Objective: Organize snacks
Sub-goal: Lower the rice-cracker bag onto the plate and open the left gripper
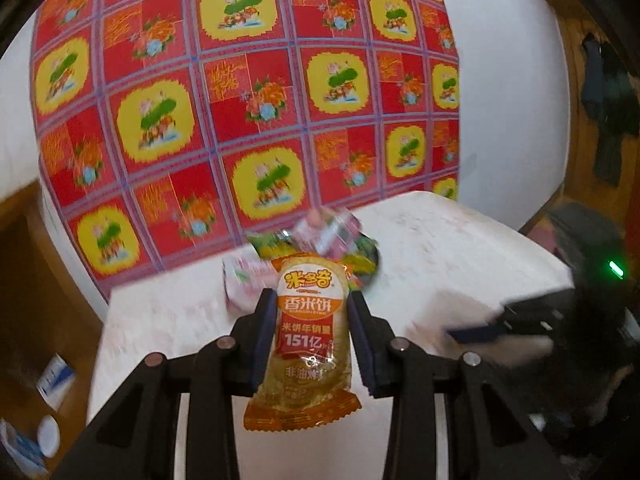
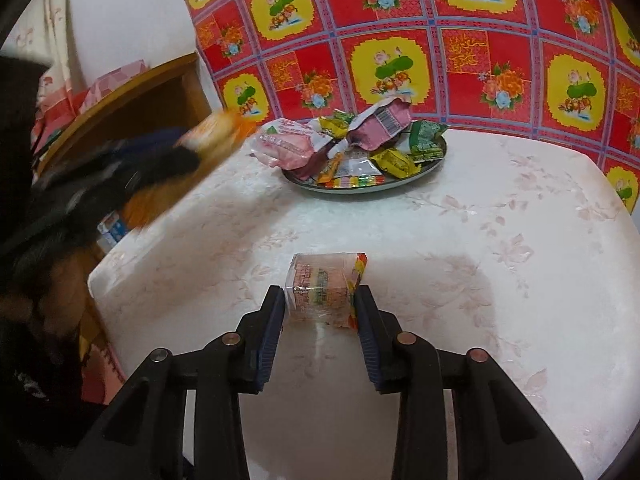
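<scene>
My left gripper (image 1: 312, 304) is shut on an orange and yellow rice cracker packet (image 1: 306, 344), held upright above the white table (image 1: 440, 248). It shows blurred at the left of the right wrist view (image 2: 212, 136). My right gripper (image 2: 320, 300) is shut on a small clear wafer packet (image 2: 324, 286) that rests on the table (image 2: 500, 240). A round metal tray (image 2: 434, 164) at the table's far side holds several snack packets in pink (image 2: 380, 124), yellow (image 2: 398, 162) and green (image 2: 426, 140). The tray pile also shows blurred in the left wrist view (image 1: 320, 240).
A red and yellow flowered cloth (image 2: 400, 40) hangs on the wall behind the table. A wooden shelf (image 2: 132, 96) stands left of the table with boxes (image 2: 114, 230) below. The right gripper shows at the right of the left wrist view (image 1: 520, 320).
</scene>
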{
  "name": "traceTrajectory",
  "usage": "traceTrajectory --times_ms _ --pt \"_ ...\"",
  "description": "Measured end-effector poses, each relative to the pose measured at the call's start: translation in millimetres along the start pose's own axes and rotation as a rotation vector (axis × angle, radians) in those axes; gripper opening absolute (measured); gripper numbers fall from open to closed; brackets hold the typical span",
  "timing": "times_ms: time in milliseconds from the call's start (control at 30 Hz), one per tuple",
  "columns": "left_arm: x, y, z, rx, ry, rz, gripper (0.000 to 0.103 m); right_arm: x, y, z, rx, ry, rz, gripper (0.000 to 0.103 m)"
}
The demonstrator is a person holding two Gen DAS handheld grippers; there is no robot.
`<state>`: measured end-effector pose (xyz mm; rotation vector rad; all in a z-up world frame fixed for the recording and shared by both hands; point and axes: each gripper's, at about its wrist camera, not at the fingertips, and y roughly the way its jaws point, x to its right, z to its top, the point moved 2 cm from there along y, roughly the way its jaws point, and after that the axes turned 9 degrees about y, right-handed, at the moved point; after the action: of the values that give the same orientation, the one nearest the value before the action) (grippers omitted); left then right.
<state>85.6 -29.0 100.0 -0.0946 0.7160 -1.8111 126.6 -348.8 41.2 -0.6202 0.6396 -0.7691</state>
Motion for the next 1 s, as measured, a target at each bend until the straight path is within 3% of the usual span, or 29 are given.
traceTrajectory --times_ms 233,367,467,733,867,1000 --pt "-23 63 26 -0.085 -0.020 0.057 0.037 0 1 0 -0.011 0.004 0.019 0.037" --pt "-24 91 28 -0.137 -0.096 -0.004 0.038 2 1 1 -0.017 0.016 0.030 0.037" --pt "-22 101 27 -0.130 -0.154 -0.061 0.038 1 0 1 -0.015 0.005 0.037 0.037" --pt "-16 106 26 -0.119 -0.139 0.020 0.039 1 -1 1 -0.007 0.000 0.038 0.037" --pt "-18 106 27 -0.090 -0.144 0.022 0.054 -1 -2 0 0.001 -0.004 0.029 0.037" --pt "-24 106 28 -0.071 -0.178 0.013 0.058 0 -2 0 0.005 -0.003 0.022 0.037"
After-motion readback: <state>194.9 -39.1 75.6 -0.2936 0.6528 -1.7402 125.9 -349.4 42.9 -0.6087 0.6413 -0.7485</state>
